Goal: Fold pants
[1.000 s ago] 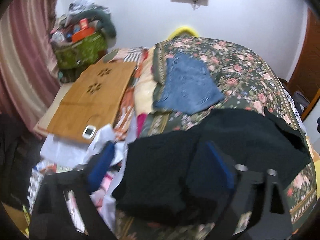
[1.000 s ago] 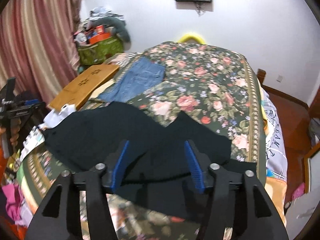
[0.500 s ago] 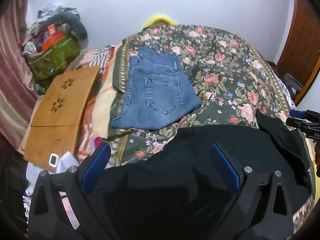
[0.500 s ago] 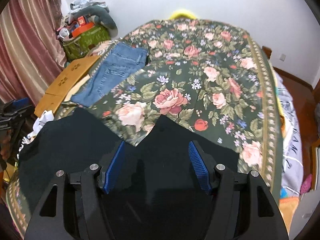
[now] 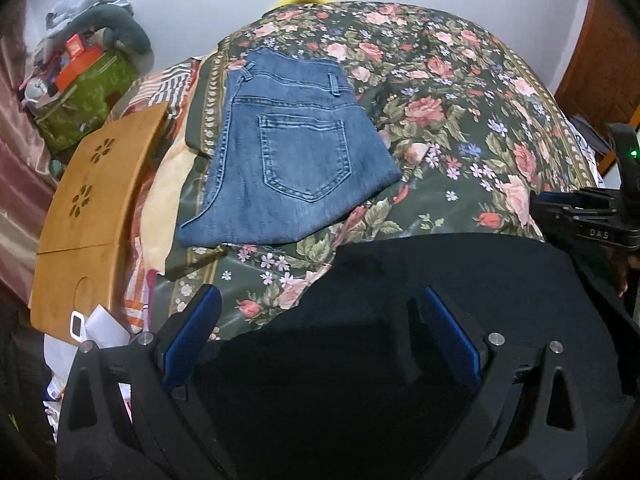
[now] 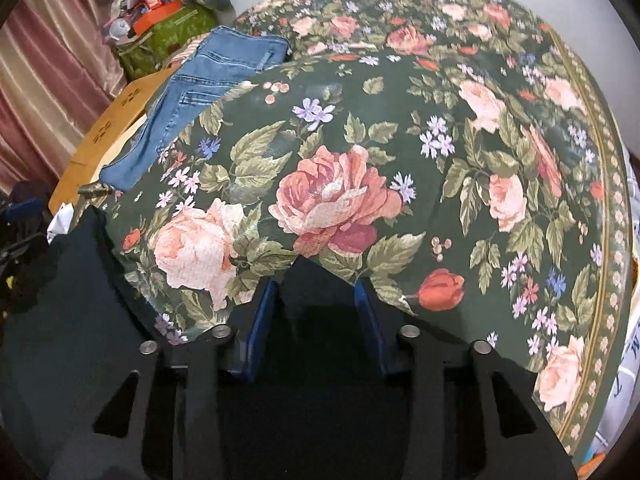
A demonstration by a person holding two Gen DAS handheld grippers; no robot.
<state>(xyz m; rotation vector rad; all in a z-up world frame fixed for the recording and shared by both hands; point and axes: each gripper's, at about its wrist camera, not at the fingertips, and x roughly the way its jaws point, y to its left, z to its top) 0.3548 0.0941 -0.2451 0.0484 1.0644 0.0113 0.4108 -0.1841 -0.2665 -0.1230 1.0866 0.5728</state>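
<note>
We are holding our left gripper (image 5: pixel 316 320) low and level, its blue-padded fingers (image 5: pixel 192 332) spreading wide apart, gripping nothing. We are keeping our right gripper (image 6: pixel 316 308) low too, its blue pads (image 6: pixel 260 320) standing parted at a narrower gap. From the left wrist view, our right gripper is showing at the far right edge.

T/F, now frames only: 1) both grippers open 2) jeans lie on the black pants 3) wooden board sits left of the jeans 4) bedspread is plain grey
1) True: left gripper and right gripper both stand open over the black pants.
2) False: the jeans lie folded on the bedspread, apart from the pants.
3) True: the wooden board is to their left.
4) False: it is dark green with roses.
</note>
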